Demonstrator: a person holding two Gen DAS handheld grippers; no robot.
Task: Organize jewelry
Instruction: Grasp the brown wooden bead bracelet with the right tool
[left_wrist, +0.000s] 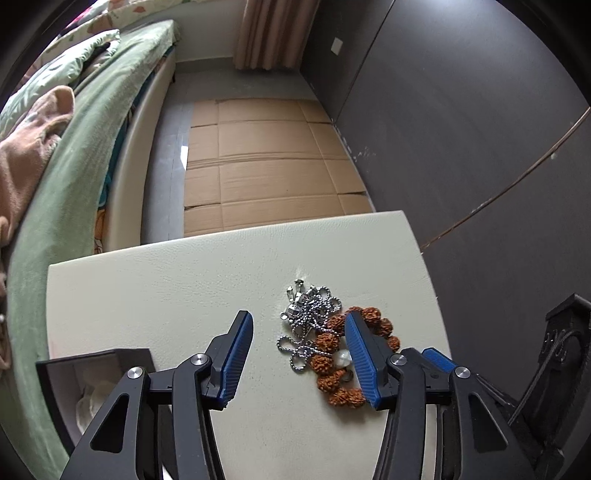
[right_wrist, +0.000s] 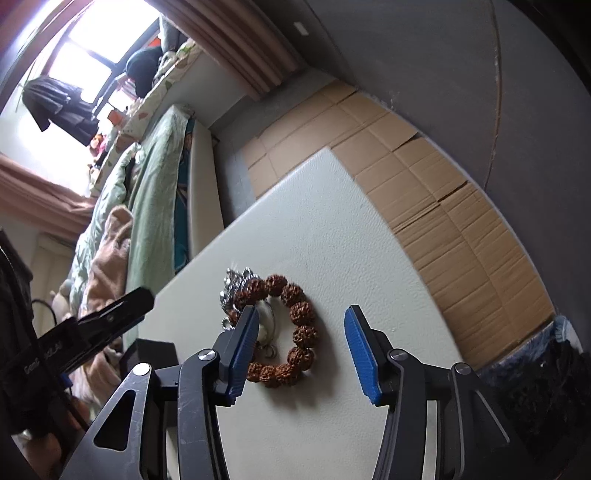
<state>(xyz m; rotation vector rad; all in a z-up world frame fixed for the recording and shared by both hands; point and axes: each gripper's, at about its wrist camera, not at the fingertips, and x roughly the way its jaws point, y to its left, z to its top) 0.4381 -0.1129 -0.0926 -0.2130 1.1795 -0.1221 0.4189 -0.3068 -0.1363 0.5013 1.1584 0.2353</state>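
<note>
Left hand-held gripper (left_wrist: 299, 334) hangs over the white counter (left_wrist: 184, 288), jaws apart, nothing clamped. The silver chain (left_wrist: 308, 323) lies heaped between its fingers, nearer the right one, tangled against the brown bead bracelet (left_wrist: 328, 363), which that finger partly hides. An open black box (left_wrist: 92, 384) sits behind its left finger. Right hand-held gripper (right_wrist: 301, 323) hovers too, jaws apart and empty; the bracelet (right_wrist: 301, 325) lies between its fingers, hard against the left one, with the chain (right_wrist: 231, 288) just beyond.
</note>
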